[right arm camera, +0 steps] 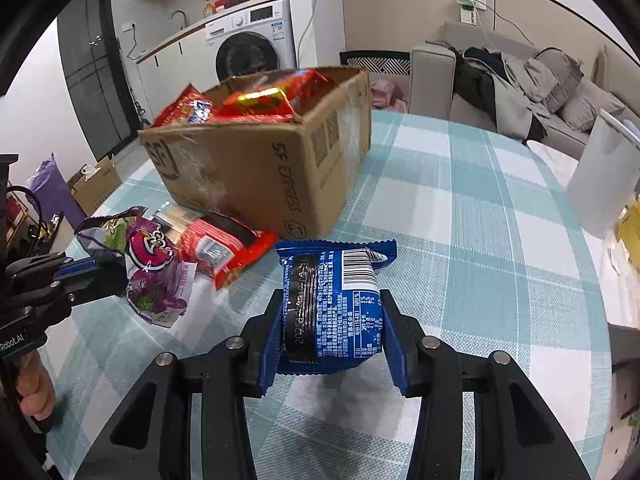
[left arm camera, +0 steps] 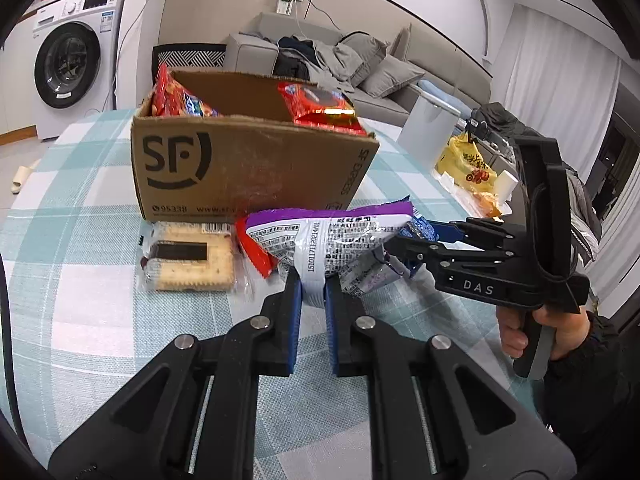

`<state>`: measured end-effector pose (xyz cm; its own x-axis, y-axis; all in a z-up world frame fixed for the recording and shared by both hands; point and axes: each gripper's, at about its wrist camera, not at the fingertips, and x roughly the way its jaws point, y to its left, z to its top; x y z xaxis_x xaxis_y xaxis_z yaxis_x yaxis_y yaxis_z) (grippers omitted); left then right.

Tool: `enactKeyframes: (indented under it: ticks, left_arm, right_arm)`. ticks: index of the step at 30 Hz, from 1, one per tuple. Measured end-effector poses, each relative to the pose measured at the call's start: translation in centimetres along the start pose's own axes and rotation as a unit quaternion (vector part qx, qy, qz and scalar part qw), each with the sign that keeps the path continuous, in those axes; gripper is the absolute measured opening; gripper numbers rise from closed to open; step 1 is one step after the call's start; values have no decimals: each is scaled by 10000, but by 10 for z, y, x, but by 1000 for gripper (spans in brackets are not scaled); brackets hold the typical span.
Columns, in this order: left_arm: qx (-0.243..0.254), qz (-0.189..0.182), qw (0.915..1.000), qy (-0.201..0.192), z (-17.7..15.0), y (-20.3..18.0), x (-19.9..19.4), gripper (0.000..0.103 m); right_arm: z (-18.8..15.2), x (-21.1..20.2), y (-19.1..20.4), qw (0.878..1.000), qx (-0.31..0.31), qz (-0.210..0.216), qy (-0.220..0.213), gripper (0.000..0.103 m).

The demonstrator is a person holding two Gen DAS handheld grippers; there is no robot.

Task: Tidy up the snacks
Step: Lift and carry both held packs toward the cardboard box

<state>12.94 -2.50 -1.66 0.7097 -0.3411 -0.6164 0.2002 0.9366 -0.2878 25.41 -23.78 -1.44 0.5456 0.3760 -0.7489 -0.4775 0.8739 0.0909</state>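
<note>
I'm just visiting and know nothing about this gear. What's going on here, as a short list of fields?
Setting: table with a checked cloth
Left gripper: shut on the purple snack bag
Right gripper: shut on the blue snack packet
Cardboard box: open, red snack bags already inside
On the table by the box: biscuit pack, red packet
Likely next: both held snacks probably go into the box

Bright, even indoor light; fisheye-bent edges, slight motion blur.
</note>
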Motion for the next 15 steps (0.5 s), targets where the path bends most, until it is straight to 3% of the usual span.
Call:
enactKeyframes:
  ticks: [15]
  left_arm:
    - [83, 119, 9991, -393, 13, 2, -45, 8]
  right_arm:
    - [14, -29, 15, 9992, -8, 102, -391, 45]
